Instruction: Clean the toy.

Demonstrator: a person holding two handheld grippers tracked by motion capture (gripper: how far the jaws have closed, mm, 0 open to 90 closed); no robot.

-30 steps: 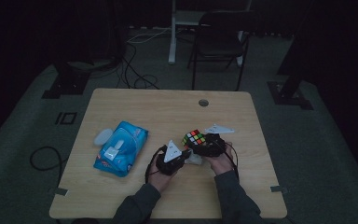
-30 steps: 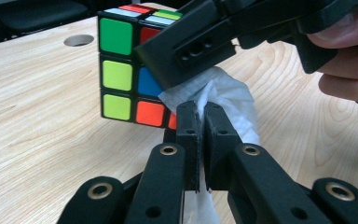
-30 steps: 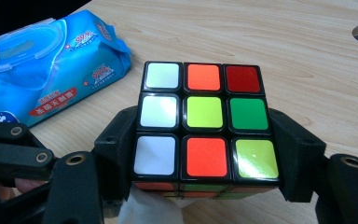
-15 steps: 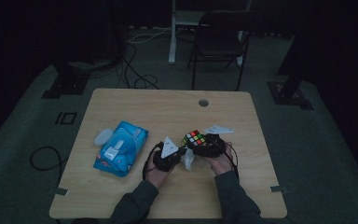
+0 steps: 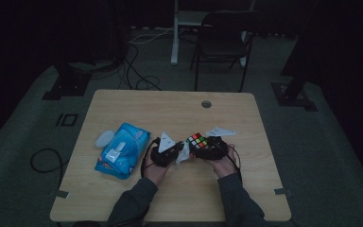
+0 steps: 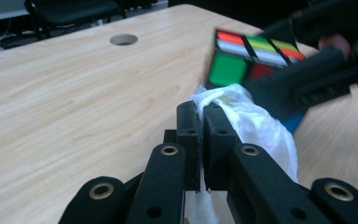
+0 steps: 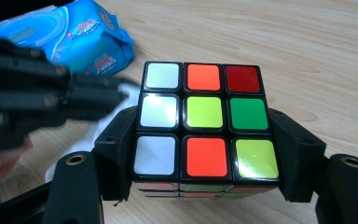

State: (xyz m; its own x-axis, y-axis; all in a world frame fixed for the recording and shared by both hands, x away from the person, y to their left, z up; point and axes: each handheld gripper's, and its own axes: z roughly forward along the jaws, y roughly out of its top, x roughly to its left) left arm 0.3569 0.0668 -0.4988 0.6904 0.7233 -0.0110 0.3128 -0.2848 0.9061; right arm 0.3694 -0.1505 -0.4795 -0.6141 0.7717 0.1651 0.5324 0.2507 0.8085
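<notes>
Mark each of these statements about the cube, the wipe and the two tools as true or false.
1. The right tool grips the puzzle cube from both sides. True.
2. The left tool stands wide open with nothing in it. False: its jaws are pinched shut on a white wipe.
3. The blue wipes pack lies on the table, off to the left tool's side. True.
4. The cube lies flat on the table, untouched. False: it is held in the right tool.
5. The wipe is against the cube's side. True.
</notes>
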